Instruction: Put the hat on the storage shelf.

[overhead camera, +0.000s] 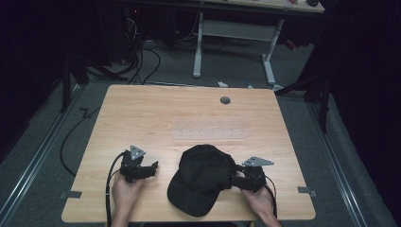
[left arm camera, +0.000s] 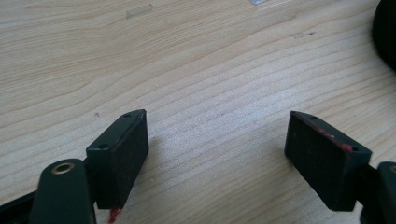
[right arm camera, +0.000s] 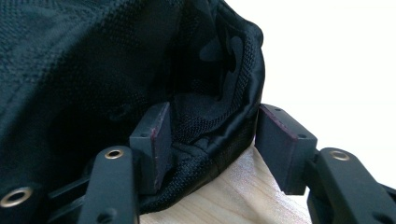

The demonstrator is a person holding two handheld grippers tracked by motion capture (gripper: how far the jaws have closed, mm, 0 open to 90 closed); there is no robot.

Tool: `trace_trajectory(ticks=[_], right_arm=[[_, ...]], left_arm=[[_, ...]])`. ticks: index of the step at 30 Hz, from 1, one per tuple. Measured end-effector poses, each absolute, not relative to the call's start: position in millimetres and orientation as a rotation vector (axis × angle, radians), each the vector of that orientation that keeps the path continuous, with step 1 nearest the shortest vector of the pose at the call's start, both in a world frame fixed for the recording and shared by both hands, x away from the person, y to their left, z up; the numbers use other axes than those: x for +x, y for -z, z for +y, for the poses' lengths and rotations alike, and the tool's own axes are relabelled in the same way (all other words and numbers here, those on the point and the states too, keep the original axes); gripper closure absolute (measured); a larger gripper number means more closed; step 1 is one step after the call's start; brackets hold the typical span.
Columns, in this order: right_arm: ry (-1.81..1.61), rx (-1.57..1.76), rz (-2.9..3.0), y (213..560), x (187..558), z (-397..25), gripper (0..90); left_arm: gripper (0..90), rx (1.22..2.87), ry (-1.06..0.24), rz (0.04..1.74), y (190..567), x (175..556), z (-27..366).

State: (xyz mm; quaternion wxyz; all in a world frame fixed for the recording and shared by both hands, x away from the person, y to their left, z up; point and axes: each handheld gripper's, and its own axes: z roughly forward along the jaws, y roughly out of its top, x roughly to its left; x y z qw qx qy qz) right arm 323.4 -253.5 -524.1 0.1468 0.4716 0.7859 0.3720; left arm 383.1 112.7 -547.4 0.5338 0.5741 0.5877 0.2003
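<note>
Cap [overhead camera: 204,177]: black, of baseball type, lying on the near half of the table [overhead camera: 189,113], crown toward the far side and brim toward the person's edge, between the two hands.

Right tool [overhead camera: 235,178]: at the cap's right rear edge. In the right gripper view the jaws stand apart and straddle the rim of the cap [right arm camera: 140,84]; one jaw sits inside the opening against the lining, the other outside, clear of the fabric with a gap showing. The rim band lies between them but is not pinched. The wood surface is visible directly beneath the band, so the cap rests on the table at this point.

Left tool [overhead camera: 153,166]: resting on the table well to the left of the cap, not touching it. In the left gripper view the jaws are wide apart over bare wood [left arm camera: 196,93], with nothing between them; a dark curve of the cap [left arm camera: 385,32] appears at the right edge.

Assessment of progress: early stage. The right tool is placed for a grip on the rim but the grip is not closed; the cap shows no sign of being lifted or reshaped. The left tool has not engaged. Remaining work, as judged: close on the rim, bring in the left tool, and carry out whatever handling of the cap is intended.

Other items: grey round grommet [overhead camera: 225,100] near the far edge of the table; no bearing on the work.
</note>
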Motion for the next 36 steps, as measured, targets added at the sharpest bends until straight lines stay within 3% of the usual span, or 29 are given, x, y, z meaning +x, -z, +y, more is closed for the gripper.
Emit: trace_trajectory(ticks=[8,20,36], right_arm=[[-0.965,1.282,2.262,527,322,-243,54.0],[-0.9,1.163,2.29,526,324,-229,79.8],[-0.927,1.156,2.283,522,335,-233,85.1]], left_arm=[[22.2,1.367,-0.478,1.401,547,383,113],[22.2,1.367,-0.478,1.402,547,383,113],[22.2,1.367,-0.478,1.402,547,383,113]])
